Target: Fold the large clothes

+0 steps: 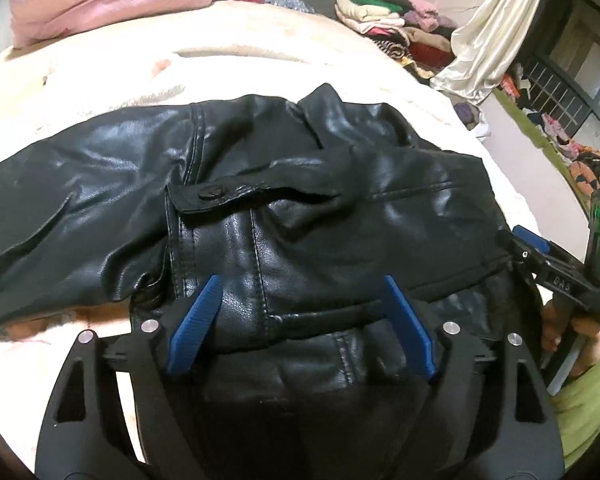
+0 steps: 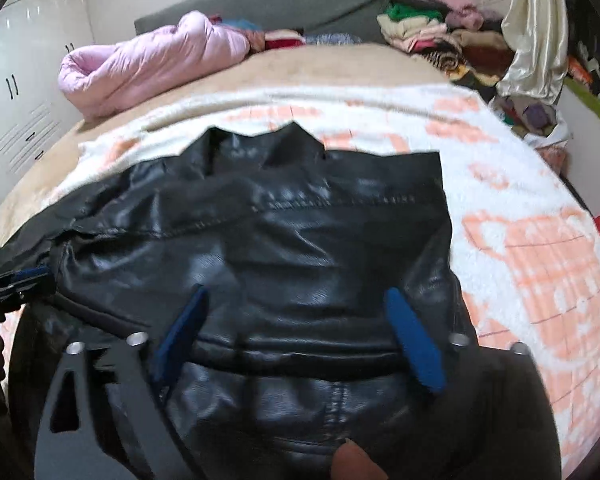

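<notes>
Bed (image 2: 236, 68): fills both views, tan cover over the far half, grey headboard behind.

Blanket (image 2: 540, 248): white fleece with a peach pattern, spread over the near part of the bed, under the jacket.

Black leather jacket (image 1: 284, 208): lies flat on the blanket at the middle of both views, collar toward the headboard. One sleeve runs out to the left in the left wrist view. A snap tab lies across its upper middle. The hem is doubled over nearest the cameras.

Pink quilt (image 2: 148, 64): bundled at the far left of the bed, well apart from the jacket.

Pile of folded clothes (image 1: 384, 20): mixed colours, green on top, at the far right by the headboard.

Cream curtain (image 1: 496, 28): hangs just right of the pile.

White cupboards (image 2: 24, 92): left wall, right wrist view only.

Left gripper (image 1: 300, 292): blue fingers spread wide over the folded hem; leather lies between them, pads not pressing it.

Right gripper (image 2: 296, 300): blue fingers spread wide over the jacket's near edge, nothing pinched. It shows also at the right edge of the left wrist view, carried by a hand (image 1: 572, 332) in a green sleeve (image 1: 584, 404).
</notes>
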`<state>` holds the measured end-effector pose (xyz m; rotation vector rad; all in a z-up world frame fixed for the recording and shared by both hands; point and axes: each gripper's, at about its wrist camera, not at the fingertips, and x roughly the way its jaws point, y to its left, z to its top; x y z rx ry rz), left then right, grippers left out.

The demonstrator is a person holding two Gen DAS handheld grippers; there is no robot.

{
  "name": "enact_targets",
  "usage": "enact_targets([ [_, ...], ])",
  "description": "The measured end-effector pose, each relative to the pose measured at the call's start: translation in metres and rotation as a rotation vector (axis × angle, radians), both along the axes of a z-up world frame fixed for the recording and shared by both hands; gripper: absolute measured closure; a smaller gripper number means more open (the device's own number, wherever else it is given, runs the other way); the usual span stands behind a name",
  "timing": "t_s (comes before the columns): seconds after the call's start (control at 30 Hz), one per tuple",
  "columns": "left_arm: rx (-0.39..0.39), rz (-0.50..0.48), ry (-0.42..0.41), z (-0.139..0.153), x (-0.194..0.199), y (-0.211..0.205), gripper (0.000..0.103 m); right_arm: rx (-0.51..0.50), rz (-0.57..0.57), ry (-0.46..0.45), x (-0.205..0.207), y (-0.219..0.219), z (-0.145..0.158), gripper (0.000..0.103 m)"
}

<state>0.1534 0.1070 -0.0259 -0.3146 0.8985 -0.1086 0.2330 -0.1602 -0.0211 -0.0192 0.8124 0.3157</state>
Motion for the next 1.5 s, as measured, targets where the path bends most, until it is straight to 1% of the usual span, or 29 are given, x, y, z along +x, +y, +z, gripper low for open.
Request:
enact_targets([
  [0.03, 0.001, 0.003, -0.001, 0.001, -0.001, 0.000, 0.025, 0.023, 0.002, -0.007, -0.004, 0.002, 0.003, 0.012],
  [0.07, 0.002, 0.005, -0.001, 0.001, -0.001, 0.000, 0.022, 0.038, 0.000, -0.007, -0.006, 0.003, 0.004, 0.009],
  [0.13, 0.007, 0.018, 0.003, 0.002, -0.004, 0.001, 0.015, 0.065, -0.002, -0.006, -0.011, 0.008, 0.006, 0.007],
  [0.17, 0.009, 0.023, 0.005, 0.003, -0.005, 0.002, 0.010, 0.070, -0.003, -0.005, -0.013, 0.010, 0.007, 0.007],
  [0.2, 0.011, 0.028, 0.003, 0.004, -0.006, 0.003, 0.009, 0.072, -0.001, -0.003, -0.014, 0.013, 0.007, 0.007],
  [0.53, 0.017, 0.108, -0.020, 0.016, -0.027, 0.030, 0.009, 0.061, 0.060, -0.037, -0.027, 0.053, 0.028, 0.006],
  [0.67, -0.010, 0.148, -0.004, 0.018, -0.035, 0.044, 0.009, 0.050, 0.093, -0.054, -0.032, 0.073, 0.035, 0.005],
  [0.77, -0.016, 0.178, -0.015, 0.022, -0.040, 0.055, 0.009, 0.048, 0.120, -0.064, -0.035, 0.090, 0.041, 0.005],
  [1.0, 0.008, 0.265, -0.027, 0.029, -0.054, 0.081, 0.009, 0.056, 0.180, -0.087, -0.041, 0.123, 0.053, 0.005],
  [1.2, -0.001, 0.343, -0.026, 0.030, -0.065, 0.109, 0.009, 0.050, 0.231, -0.090, -0.046, 0.154, 0.059, 0.005],
  [1.4, -0.037, 0.441, -0.028, 0.032, -0.078, 0.139, 0.009, 0.051, 0.291, -0.103, -0.054, 0.186, 0.067, 0.005],
  [1.5, -0.028, 0.478, -0.025, 0.033, -0.083, 0.148, 0.009, 0.059, 0.316, -0.107, -0.058, 0.200, 0.071, 0.005],
])
